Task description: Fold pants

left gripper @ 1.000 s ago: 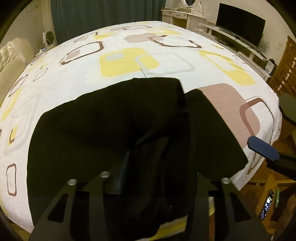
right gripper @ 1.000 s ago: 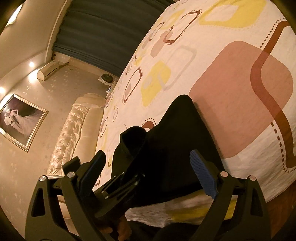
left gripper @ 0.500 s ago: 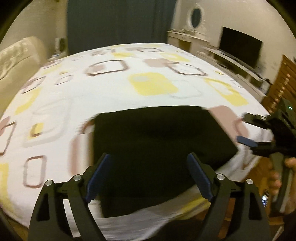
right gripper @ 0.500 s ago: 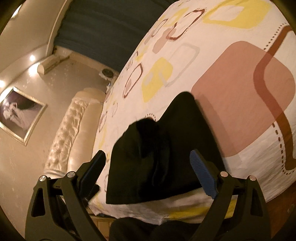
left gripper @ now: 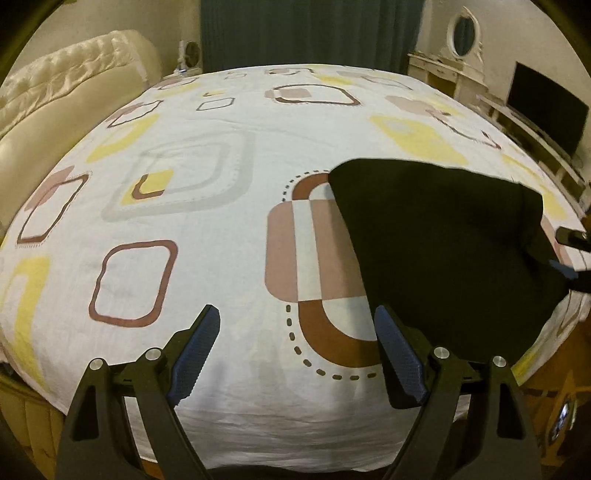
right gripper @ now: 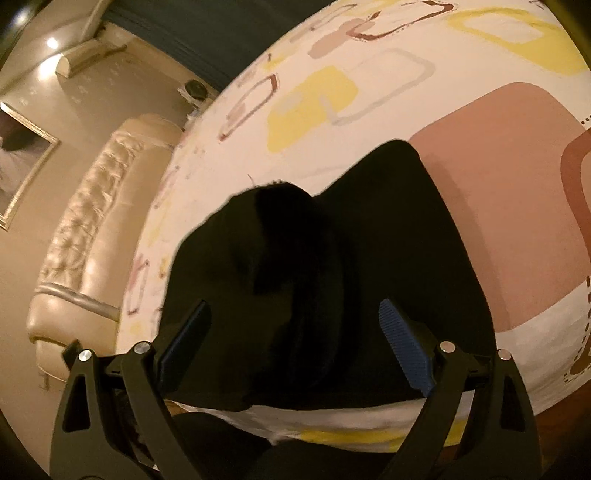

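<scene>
The black pants (left gripper: pixel 443 251) lie folded in a dark heap near the bed's front right corner. My left gripper (left gripper: pixel 295 312) is open over bare sheet to the left of them, its right finger beside the pants' near edge, nothing between the pads. In the right wrist view the pants (right gripper: pixel 332 258) fill the middle, with a thicker fold bulging on their left half. My right gripper (right gripper: pixel 295 306) hangs open just above their near edge, pads apart and not pressing the cloth. The right gripper (left gripper: pixel 567 251) also shows at the far right of the left wrist view.
The bed sheet (left gripper: pixel 184 184) is white with yellow, pink and brown squares. A cream tufted headboard (left gripper: pixel 74 92) stands at the left, a dark curtain (left gripper: pixel 310 33) behind the bed, and a TV (left gripper: pixel 546 107) on a low unit at the right. A framed picture (right gripper: pixel 22 158) hangs on the wall.
My left gripper let go of the black cloth, opened wide and swung left off the pants onto bare sheet. The pants dropped flat. My right gripper drew closer over the pants.
</scene>
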Demonstrator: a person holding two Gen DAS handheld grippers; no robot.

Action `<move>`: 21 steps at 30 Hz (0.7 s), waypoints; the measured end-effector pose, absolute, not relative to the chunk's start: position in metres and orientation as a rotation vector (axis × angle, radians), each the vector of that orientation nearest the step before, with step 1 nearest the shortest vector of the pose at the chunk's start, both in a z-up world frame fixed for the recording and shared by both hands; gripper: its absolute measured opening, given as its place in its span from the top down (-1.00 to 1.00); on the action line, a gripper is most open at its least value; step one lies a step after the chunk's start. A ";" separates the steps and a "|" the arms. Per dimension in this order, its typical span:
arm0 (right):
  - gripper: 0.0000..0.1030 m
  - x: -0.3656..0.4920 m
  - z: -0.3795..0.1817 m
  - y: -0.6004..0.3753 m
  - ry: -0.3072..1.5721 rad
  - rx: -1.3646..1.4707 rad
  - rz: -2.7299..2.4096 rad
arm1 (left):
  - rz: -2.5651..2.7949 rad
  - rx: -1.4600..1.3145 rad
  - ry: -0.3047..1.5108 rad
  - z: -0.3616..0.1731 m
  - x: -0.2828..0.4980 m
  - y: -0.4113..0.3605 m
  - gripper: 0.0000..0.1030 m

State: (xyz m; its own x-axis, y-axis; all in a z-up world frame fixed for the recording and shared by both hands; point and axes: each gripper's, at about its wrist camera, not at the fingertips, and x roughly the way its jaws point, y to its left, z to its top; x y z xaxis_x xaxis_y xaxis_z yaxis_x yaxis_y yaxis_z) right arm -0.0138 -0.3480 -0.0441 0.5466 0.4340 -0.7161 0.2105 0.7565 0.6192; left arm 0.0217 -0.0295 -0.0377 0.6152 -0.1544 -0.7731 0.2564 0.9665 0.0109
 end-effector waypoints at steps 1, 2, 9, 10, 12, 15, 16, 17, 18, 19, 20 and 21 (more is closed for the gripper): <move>-0.79 -0.013 -0.044 -0.345 1.014 0.713 0.147 | -0.242 0.133 0.878 -0.039 0.022 -0.031 -0.64; -0.79 -0.013 -0.043 -0.343 1.021 0.702 0.151 | -0.247 0.134 0.881 -0.039 0.023 -0.032 -0.64; -0.76 -0.005 -0.033 -0.352 0.995 0.672 0.120 | -0.247 0.118 0.883 -0.039 0.024 -0.029 -0.64; -0.76 0.000 -0.038 -0.355 1.016 0.698 0.137 | -0.246 0.114 0.884 -0.039 0.025 -0.028 -0.64; -0.76 0.008 -0.046 -0.355 1.044 0.703 0.152 | -0.245 0.113 0.886 -0.040 0.026 -0.028 -0.64; -0.77 0.012 -0.051 -0.353 1.051 0.726 0.189 | -0.245 0.113 0.888 -0.040 0.026 -0.028 -0.64; -0.77 0.012 -0.052 -0.352 1.056 0.730 0.204 | -0.243 0.114 0.889 -0.040 0.026 -0.028 -0.64; -0.77 0.013 -0.052 -0.351 1.064 0.730 0.225 | -0.241 0.114 0.891 -0.040 0.026 -0.028 -0.64; -0.77 0.014 -0.052 -0.349 1.069 0.725 0.240 | -0.242 0.113 0.895 -0.041 0.027 -0.028 -0.64; -0.77 0.014 -0.052 -0.347 1.075 0.722 0.266 | -0.243 0.109 0.900 -0.042 0.028 -0.027 -0.64; -0.77 0.014 -0.052 -0.346 1.080 0.727 0.291 | -0.242 0.104 0.905 -0.043 0.028 -0.027 -0.64; -0.72 0.015 -0.051 -0.345 1.084 0.735 0.312 | -0.242 0.099 0.910 -0.044 0.029 -0.025 -0.64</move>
State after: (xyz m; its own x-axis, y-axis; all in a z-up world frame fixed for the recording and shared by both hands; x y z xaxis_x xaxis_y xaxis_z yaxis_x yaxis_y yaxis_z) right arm 0.0148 -0.3449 -0.0514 0.4545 0.5679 -0.6862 0.1156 0.7263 0.6776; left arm 0.0295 -0.0255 -0.0439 0.5889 -0.1655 -0.7911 0.2489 0.9684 -0.0172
